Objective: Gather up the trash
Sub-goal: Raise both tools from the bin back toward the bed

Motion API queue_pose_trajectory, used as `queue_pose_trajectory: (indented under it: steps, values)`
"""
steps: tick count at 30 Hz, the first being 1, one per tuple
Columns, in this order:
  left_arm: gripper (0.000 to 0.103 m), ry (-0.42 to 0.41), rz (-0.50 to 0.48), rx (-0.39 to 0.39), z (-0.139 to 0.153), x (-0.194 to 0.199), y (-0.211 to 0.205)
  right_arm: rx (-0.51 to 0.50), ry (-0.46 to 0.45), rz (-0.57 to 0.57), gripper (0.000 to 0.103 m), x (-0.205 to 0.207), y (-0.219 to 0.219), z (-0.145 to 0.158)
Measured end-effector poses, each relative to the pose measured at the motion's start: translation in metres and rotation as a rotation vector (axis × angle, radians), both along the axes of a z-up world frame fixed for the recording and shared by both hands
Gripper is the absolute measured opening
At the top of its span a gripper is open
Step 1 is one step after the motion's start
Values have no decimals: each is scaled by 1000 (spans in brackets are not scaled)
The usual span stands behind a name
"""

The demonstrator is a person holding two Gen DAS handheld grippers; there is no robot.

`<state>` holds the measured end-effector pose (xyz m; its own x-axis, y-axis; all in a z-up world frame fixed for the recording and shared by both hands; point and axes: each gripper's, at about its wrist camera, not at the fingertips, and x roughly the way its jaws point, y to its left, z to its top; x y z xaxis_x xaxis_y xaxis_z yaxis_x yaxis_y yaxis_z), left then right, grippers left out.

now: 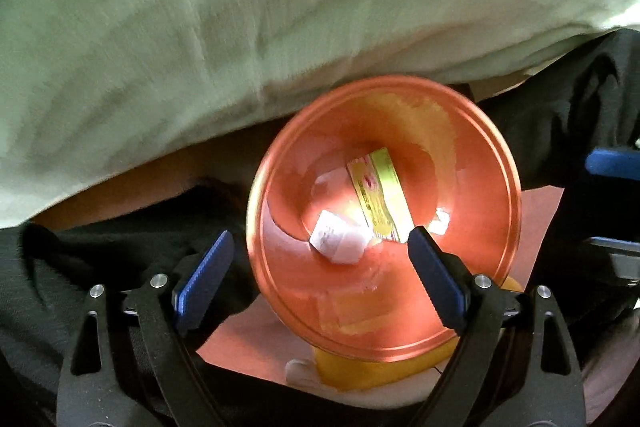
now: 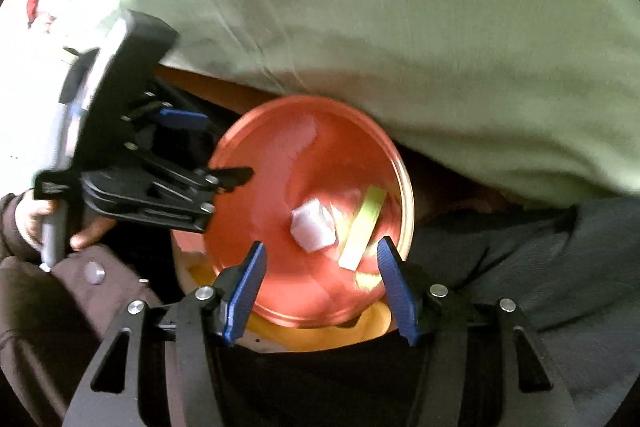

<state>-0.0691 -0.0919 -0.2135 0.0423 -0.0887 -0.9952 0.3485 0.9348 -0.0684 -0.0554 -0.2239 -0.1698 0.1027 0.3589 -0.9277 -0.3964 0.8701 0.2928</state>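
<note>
A crumpled wrapper (image 1: pixel 338 241) and a flat packet (image 1: pixel 380 197) lie side by side in a bowl (image 1: pixel 472 131), which sits before a pillow (image 1: pixel 240 7), the packet to the right.

— That round glossy orange-red plastic bin (image 1: pixel 472 227)?
— Coppery inside; holding a crumpled white paper wad (image 1: pixel 338 241) and a flat yellow-green printed wrapper (image 1: pixel 382 197).
— Far side?
— Pale green wrinkled cloth (image 1: pixel 240 7); plain.

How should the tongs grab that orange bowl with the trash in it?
Take the orange bowl by its thin rim at the near edge, one finger inside and one outside, coming from above. Its walls are wide and round, too broad to straddle. The white wad and yellow wrapper lie loose inside, so keep it level.
</note>
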Motion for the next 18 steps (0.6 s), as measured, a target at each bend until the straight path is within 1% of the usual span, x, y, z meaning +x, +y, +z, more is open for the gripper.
queue_pose_trajectory:
  steps: [2, 3, 4, 5, 6, 8, 10, 13, 17, 18]
  values:
    - [87, -43, -14, -5, 14, -8, 8, 35, -47, 1, 57, -1, -3, 16]
    - [87, -73, -26, -13, 25, -8, 9, 72, -77, -3, 57, 1, -8, 31]
    - [87, -95, -34, -23, 29, -12, 1, 108, -111, -10, 57, 4, -13, 47]
    - [87, -125, -44, -41, 40, -13, 3, 126, -137, -15, 57, 6, -16, 57]
    - [87, -147, -51, -54, 50, -15, 3, 147, -181, -21, 57, 12, -21, 74]
    - [87, -207, -67, -92, 72, -19, 7, 164, -261, -33, 57, 22, -28, 98]
    - [87, -270, -70, -124, 94, -19, 14, 160, -340, -60, 58, 40, -36, 121]
    - [87, -360, -42, -166, 126, -14, 28, 144, -441, -111, 58, 67, -44, 142]
    - [87, -455, 29, -211, 155, -6, 39, 185, -523, -178, 59, 107, -52, 164]
    - [89, -472, 44, -219, 162, -5, 42, 194, -552, -187, 60, 120, -50, 171]
